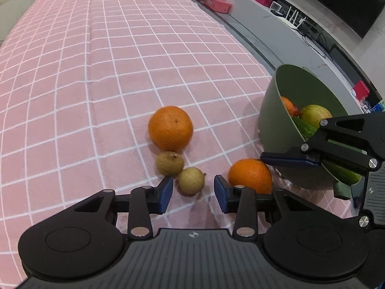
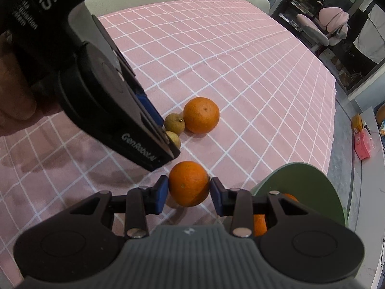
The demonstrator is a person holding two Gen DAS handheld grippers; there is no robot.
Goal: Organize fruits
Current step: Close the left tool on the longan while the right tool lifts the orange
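Done: the bowl (image 1: 272, 110) already holds several fruits, an orange, a pear-like one and something green among them.
Left: two oranges and two small brown fruits lie on the surface (image 1: 96, 72).
Right claw (image 2: 188, 191): clamped on the near orange (image 2: 188, 183), just beside the bowl.
Left claw (image 1: 193, 189): apart, astride a brown fruit (image 1: 191, 180), pads not touching.
Untouched: far orange (image 1: 170, 128) and second brown fruit (image 1: 169, 163).
Progress: I'd say roughly halfway.

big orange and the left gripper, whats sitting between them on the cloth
Two small brownish-yellow fruits lie in a line between the big orange and the left gripper, the nearer one between its open fingers. The left wrist view shows it best.
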